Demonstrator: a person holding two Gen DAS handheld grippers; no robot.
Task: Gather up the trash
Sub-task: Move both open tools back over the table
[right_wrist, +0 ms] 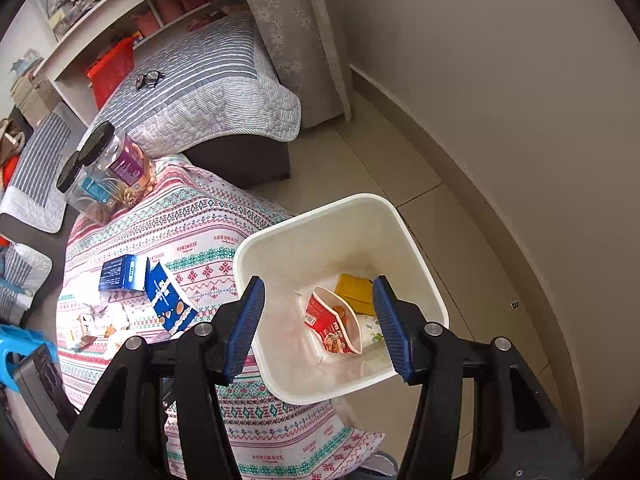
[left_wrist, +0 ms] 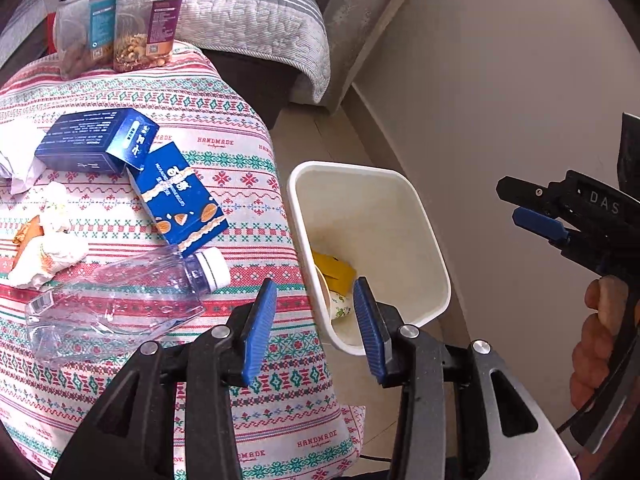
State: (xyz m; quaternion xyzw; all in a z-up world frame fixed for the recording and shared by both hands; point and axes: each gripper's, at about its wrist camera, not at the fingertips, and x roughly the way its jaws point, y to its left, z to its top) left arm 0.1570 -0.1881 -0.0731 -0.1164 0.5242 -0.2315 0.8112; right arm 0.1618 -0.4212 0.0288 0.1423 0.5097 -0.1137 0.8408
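Patterned tablecloth [left_wrist: 240, 168] beside bin [left_wrist: 434, 264]; both grippers (left [left_wrist: 316, 320], right [right_wrist: 320, 320]) spread, empty; bottle [left_wrist: 120, 300] may roll if nudged.

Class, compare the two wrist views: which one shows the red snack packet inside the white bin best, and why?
The right wrist view. It looks down into the white bin, so the red snack packet lies in full sight beside a yellow packet. In the left wrist view the bin's near wall hides the red packet entirely; only the yellow one shows.

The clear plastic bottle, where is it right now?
In the left wrist view the bottle lies on its side on the patterned tablecloth, lower left, just below the blue almond box and left of the white bin.
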